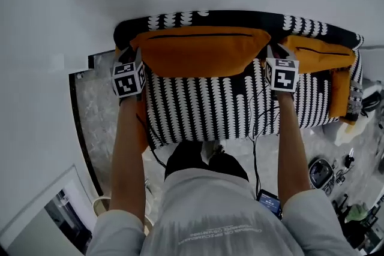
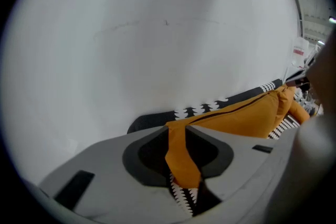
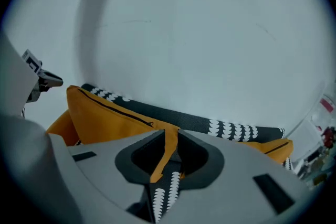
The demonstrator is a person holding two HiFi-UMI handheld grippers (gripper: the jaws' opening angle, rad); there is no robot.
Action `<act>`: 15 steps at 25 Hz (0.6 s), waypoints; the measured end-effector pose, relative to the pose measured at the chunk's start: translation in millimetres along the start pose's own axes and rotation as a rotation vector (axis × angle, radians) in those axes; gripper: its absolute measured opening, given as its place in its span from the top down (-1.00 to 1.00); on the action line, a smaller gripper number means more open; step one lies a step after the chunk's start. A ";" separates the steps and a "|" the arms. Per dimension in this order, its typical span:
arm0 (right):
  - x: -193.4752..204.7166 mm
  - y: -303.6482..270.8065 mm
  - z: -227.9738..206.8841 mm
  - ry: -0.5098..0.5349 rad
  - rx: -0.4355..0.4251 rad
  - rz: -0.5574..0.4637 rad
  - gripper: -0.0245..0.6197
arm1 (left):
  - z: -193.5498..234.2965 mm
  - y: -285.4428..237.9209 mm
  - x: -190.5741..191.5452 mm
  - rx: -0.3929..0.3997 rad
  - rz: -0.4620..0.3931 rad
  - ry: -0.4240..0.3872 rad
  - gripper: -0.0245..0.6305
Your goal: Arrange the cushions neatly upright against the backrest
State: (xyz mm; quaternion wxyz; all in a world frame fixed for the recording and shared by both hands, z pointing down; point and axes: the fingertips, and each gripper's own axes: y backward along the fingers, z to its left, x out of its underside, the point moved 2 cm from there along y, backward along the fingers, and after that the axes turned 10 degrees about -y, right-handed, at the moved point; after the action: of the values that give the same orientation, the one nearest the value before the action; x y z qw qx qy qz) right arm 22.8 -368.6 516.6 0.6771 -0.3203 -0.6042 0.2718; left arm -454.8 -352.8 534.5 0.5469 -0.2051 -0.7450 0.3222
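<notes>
A long orange cushion (image 1: pixel 201 50) stands upright against the backrest of a black-and-white patterned sofa (image 1: pixel 204 108). My left gripper (image 1: pixel 129 58) is at the cushion's left end. In the left gripper view the cushion's corner (image 2: pixel 181 157) lies between the left gripper's (image 2: pixel 177 131) parted jaws, loose rather than pinched. My right gripper (image 1: pixel 276 52) is at the cushion's right end. In the right gripper view that gripper (image 3: pixel 170 135) pinches a thin fold of the corner (image 3: pixel 167 149). A second orange cushion (image 1: pixel 318 54) leans against the backrest at the right.
A white wall rises straight behind the sofa. Another orange cushion (image 1: pixel 339 93) stands on edge by the sofa's right arm. A phone (image 1: pixel 270 202) hangs near my right elbow. Small items (image 1: pixel 324 174) clutter the floor at the right. Marble floor (image 1: pixel 99 111) shows left of the sofa.
</notes>
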 end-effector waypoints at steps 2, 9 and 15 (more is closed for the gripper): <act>-0.8 27.3 0.8 -0.004 -0.021 -0.040 0.75 | -10.4 28.4 0.0 0.013 -0.023 0.010 0.55; 18.8 136.6 -2.2 0.025 -0.058 -0.155 0.75 | -56.7 144.0 -1.6 0.053 -0.154 0.035 0.64; 49.2 231.0 -7.9 -0.022 -0.129 -0.226 0.75 | -113.6 236.5 1.2 0.074 -0.259 0.012 0.72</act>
State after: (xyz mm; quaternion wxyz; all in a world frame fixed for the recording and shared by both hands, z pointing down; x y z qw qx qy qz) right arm 41.0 -182.8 371.7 0.6747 -0.2900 -0.6601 0.1579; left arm -358.7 -155.5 390.8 0.5955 -0.0889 -0.7497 0.2748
